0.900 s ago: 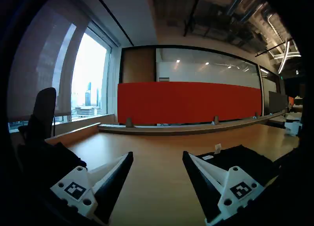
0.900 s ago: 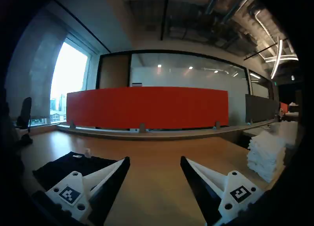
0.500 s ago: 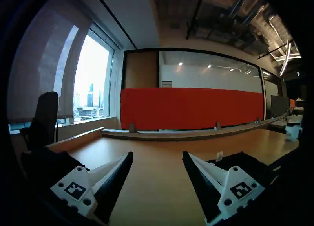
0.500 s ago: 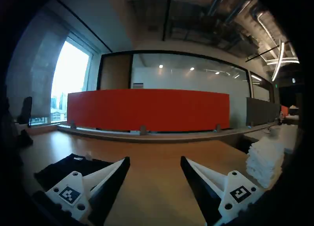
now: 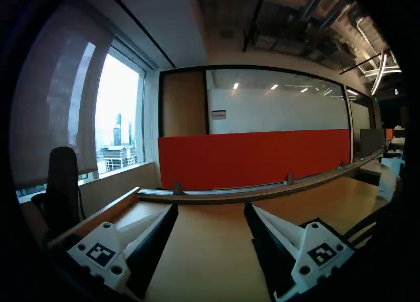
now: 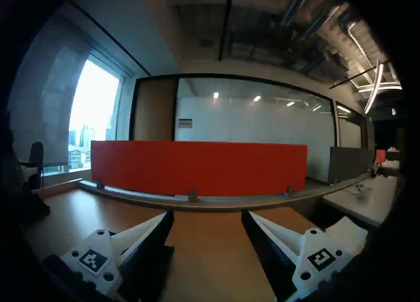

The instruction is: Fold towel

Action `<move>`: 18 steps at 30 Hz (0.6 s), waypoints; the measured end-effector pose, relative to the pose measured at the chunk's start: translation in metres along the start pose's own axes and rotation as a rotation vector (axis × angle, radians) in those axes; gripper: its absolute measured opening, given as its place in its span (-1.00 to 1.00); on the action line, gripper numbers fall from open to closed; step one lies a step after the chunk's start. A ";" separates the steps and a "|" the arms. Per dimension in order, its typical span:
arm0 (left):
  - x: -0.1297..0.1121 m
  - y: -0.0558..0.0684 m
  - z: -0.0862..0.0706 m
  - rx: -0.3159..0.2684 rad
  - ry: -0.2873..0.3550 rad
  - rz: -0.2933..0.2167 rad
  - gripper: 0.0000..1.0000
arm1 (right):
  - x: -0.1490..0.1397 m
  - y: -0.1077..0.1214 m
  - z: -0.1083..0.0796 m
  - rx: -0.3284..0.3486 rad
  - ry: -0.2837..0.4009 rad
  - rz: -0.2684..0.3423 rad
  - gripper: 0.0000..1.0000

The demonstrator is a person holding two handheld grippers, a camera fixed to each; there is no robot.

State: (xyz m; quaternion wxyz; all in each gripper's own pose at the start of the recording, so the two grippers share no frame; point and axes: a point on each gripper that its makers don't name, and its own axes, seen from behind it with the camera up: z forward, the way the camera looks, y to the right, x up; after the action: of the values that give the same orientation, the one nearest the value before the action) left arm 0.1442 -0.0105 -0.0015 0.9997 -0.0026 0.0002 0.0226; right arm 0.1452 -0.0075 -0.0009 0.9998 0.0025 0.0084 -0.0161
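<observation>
Dark towel (image 5: 338,229) flat on the wooden table (image 5: 210,249) in the left gripper view, just behind the finger on the picture's right and mostly hidden by it. A narrow dark edge of cloth above and beside that finger, no more. Not in either gripper's hold.

Left gripper (image 5: 210,204) wide open, fingers well apart, bare tabletop between them, nothing gripped.

Right gripper (image 6: 206,212) in the right gripper view likewise spread wide over the same wood, empty. Low down, just beside its finger on the picture's left, a dark patch; cannot tell cloth from shadow. Behind its other finger, a white folded stack (image 6: 350,229), partly covered by the finger.

Farther out in the left gripper view: a red divider panel (image 5: 252,157) along the table's far edge, a glass wall (image 5: 278,107) above it, a bright window (image 5: 118,128) at left with city towers beyond, and a black office chair (image 5: 60,186) large and near by the window.

From the right gripper view, the same red panel seen more squarely, the chair small at the far left, a white desk (image 6: 367,197) off to the right, and long ceiling lights (image 6: 375,86) overhead among bare pipes.
</observation>
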 end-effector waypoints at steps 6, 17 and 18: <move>0.033 0.003 -0.002 -0.008 -0.002 0.011 0.86 | 0.042 0.006 0.002 -0.011 0.010 -0.017 1.00; 0.057 0.001 -0.004 -0.003 -0.047 -0.015 0.86 | 0.064 0.001 -0.001 -0.001 -0.033 -0.036 1.00; 0.058 0.002 -0.004 -0.008 -0.051 -0.013 0.86 | 0.065 0.000 -0.001 0.005 -0.039 -0.039 1.00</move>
State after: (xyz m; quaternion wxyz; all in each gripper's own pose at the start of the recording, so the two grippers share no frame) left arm 0.2020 -0.0059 -0.0053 0.9995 -0.0058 -0.0254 0.0162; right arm 0.2097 -0.0099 -0.0033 0.9993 0.0044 -0.0111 -0.0357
